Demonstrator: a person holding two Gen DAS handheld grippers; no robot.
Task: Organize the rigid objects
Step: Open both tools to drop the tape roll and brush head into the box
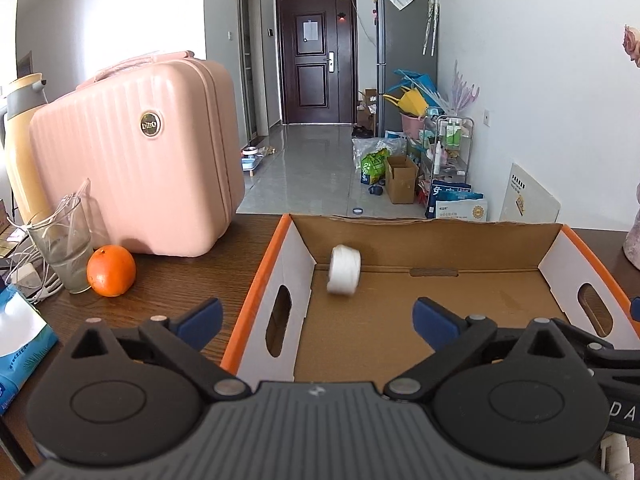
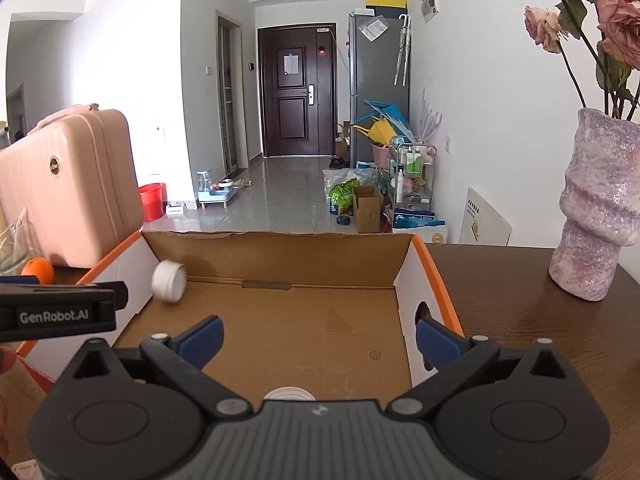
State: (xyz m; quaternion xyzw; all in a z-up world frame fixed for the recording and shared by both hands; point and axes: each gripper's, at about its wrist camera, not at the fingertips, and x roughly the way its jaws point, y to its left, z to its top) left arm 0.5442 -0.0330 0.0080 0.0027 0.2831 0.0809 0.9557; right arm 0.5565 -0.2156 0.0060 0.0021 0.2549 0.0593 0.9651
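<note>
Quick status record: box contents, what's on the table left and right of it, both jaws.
box: open cardboard box with orange rim, on the table
contents: white roll on its side at far left corner; another white round thing at near edge, mostly hidden
left of box: orange, glass, pink case
right of box: vase
left gripper: jaws open, empty
right gripper: jaws open, empty
</note>
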